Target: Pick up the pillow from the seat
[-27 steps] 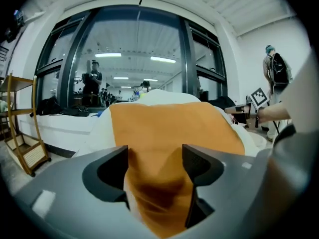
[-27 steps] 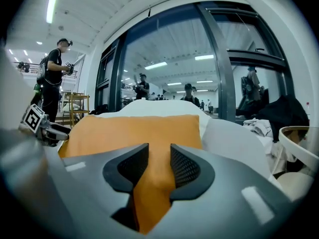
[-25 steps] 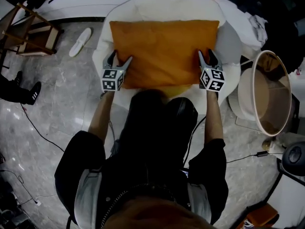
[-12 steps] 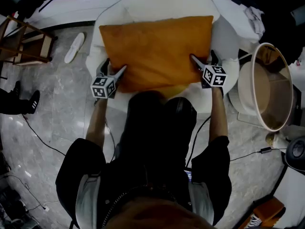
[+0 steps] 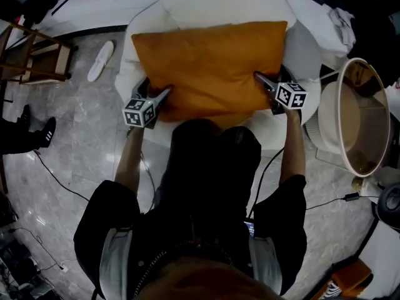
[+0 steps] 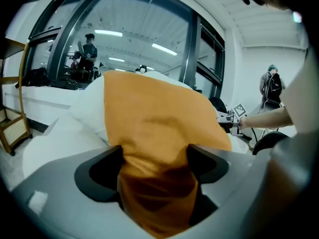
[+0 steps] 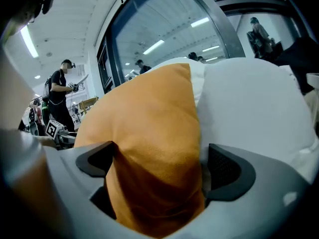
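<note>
Both forearms reach straight ahead from the person's body, roughly parallel. The left forearm (image 5: 129, 158) and the right forearm (image 5: 292, 149) each end in a claw angled a little downward. The left claw (image 5: 155, 91) stands spread wide, its jaws having just been opening. One near corner of the orange pillow (image 5: 209, 64) bulges loosely between them (the fabric brushes both pads but does not look pinched). The right claw (image 5: 265, 82) is likewise spread, its jaws having just opened further. The pillow's other near corner sits between them, lying against one pad and clear of the other. The pillow rests on the white seat (image 5: 303, 52), its long axis running from claw to claw and its far edge beyond both.
</note>
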`<state>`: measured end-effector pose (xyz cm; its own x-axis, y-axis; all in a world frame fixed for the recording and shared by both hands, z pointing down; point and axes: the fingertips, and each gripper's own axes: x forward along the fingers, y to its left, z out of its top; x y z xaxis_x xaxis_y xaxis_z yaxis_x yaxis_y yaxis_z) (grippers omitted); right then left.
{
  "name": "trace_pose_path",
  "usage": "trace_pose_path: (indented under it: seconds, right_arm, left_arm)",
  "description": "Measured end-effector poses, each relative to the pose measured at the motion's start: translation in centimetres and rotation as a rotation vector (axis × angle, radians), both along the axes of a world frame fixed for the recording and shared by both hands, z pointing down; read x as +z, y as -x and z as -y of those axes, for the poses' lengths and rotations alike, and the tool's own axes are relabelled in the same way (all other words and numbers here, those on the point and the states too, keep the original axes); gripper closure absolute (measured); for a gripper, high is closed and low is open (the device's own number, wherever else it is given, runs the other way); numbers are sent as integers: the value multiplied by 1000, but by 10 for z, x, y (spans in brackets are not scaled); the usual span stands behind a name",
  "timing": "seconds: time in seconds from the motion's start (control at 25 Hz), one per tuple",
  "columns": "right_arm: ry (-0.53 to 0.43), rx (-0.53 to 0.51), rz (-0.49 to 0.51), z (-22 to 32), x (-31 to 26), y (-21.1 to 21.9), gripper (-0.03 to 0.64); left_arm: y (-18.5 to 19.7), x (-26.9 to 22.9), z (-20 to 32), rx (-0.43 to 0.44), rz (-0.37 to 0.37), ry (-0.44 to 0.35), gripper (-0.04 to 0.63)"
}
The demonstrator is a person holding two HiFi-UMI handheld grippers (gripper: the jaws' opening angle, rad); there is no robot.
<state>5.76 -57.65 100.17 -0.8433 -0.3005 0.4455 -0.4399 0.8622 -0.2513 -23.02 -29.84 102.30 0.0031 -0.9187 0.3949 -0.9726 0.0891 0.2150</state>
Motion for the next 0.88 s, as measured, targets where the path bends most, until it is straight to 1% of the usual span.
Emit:
trace_pose_path:
  seconds: [0.12,0.2,0.36,0.6,0.64,0.72,0.84,0.88]
  right_arm:
    - [0,-3,4,-1,3,6,29]
    - [2,-8,4,-4,4,9,55]
    - [3,-17,7,-9,5,14,72]
    - [8,-26,2,-21,5,19,152]
    - [15,-31,9,-23,4,19,187]
    - [20,-42,20,-28,2,18,231]
    - [7,-50,30,-37,-4,17,292]
    - [3,-49,38,-40,-7,15,295]
  left_arm:
    - [1,1,7,-2,-11,4,176]
    - [0,1,8,-4,-21,5,180]
    - [-1,0,9,0,-22,10,203]
    - [-6,-4,7,-19,0,-6,268]
    - [-7,-6,7,-23,0,-10,281]
    - [-12,-11,5,-25,0,-22,313]
    - [-18,-19,0,-25,13,-49,350]
    - [-20,-22,-1,-26,20,-58,356]
